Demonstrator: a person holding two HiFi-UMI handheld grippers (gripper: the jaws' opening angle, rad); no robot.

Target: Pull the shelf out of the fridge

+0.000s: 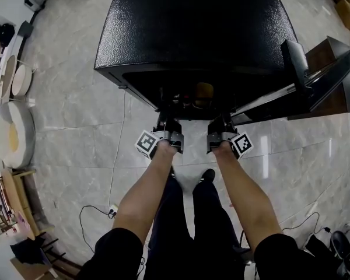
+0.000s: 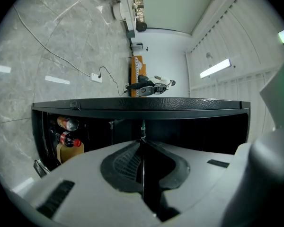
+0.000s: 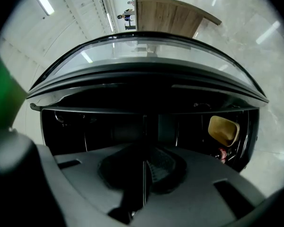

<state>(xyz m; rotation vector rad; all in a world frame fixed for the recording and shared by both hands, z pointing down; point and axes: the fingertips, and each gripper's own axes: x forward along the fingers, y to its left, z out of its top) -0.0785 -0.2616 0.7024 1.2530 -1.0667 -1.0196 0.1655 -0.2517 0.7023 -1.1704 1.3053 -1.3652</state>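
Observation:
Seen from above, a black mini fridge [image 1: 192,28] stands in front of me with its door [image 1: 306,77] swung open to the right. Both grippers reach side by side into the front opening. My left gripper [image 1: 166,127] has its jaws nearly together on a thin wire, the shelf's front edge [image 2: 142,126], which runs between the pads [image 2: 125,162]. My right gripper [image 1: 220,127] is closed the same way on the shelf's thin edge [image 3: 145,174]. The rest of the shelf is lost in the dark interior.
Inside the fridge are two bottles [image 2: 67,123] and a tan container [image 3: 223,129]. A white cable and power strip [image 1: 112,209] lie on the tiled floor at the left. Round tables [image 1: 14,136] stand far left, and a wooden cabinet [image 1: 332,57] sits behind the door.

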